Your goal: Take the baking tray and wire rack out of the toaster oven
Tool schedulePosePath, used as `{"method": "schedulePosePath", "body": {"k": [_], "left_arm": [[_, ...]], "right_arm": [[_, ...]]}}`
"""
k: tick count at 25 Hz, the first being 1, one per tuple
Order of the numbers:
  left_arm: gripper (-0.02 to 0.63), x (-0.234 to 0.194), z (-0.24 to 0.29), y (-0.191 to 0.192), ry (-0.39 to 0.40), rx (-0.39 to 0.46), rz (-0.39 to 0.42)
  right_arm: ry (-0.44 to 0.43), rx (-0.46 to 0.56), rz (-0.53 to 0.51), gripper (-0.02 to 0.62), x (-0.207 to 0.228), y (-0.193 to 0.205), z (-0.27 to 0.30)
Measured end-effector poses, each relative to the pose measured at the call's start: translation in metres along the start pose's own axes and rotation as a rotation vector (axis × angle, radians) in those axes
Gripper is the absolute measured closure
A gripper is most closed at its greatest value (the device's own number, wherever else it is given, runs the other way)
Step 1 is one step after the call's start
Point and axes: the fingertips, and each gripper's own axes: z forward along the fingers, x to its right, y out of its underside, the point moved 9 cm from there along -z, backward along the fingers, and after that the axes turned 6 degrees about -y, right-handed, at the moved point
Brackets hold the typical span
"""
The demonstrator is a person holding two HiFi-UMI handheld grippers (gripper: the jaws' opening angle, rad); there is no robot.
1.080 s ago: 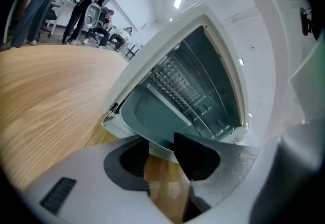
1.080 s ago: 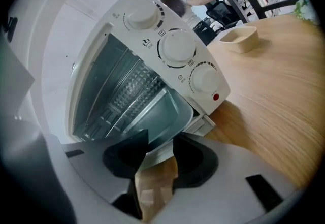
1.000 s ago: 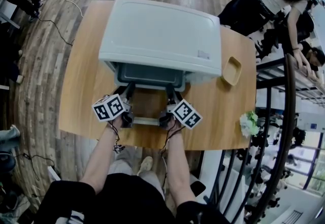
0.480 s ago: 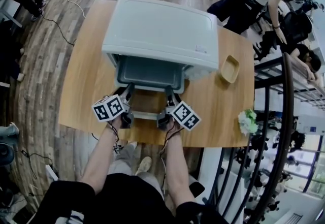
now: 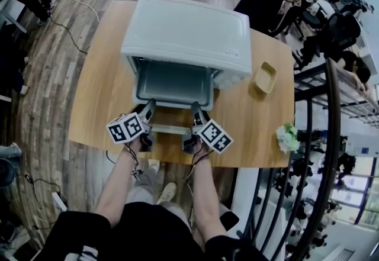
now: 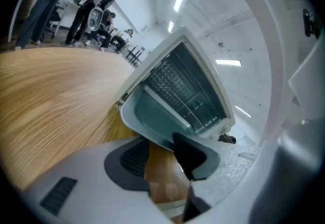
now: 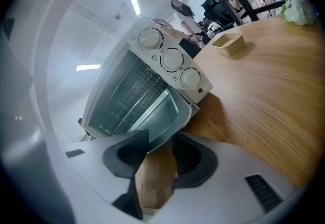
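Baking tray (image 5: pixel 173 83) now further out of toaster oven (image 5: pixel 189 32), toward near bench (image 5: pixel 100 88) edge. My left gripper (image 5: pixel 147 110) and right gripper (image 5: pixel 195 112) both clamped on its front rim. Wire rack (image 6: pixel 175 83) inside, comes next.

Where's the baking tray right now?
In the head view the baking tray sticks out the front of the toaster oven, its near rim held by the left gripper and right gripper.

A light wooden table (image 5: pixel 95 94) with rounded corners carried a white boxy toaster oven (image 5: pixel 189 35) at its middle, toward the far edge. A small tan rectangular dish (image 5: pixel 265 78) sat near the right edge. A white-and-green bunch (image 5: pixel 288 137) lay at the near right corner.
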Motion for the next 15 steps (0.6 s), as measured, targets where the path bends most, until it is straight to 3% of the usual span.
{"method": "schedulePosePath", "body": {"k": [15], "left_arm": [[0.457,0.002,-0.035,0.021,0.008,0.007,-0.012]], "right_arm": [[-0.006,0.011,-0.004,0.449,-0.008,0.016,-0.038]]}}
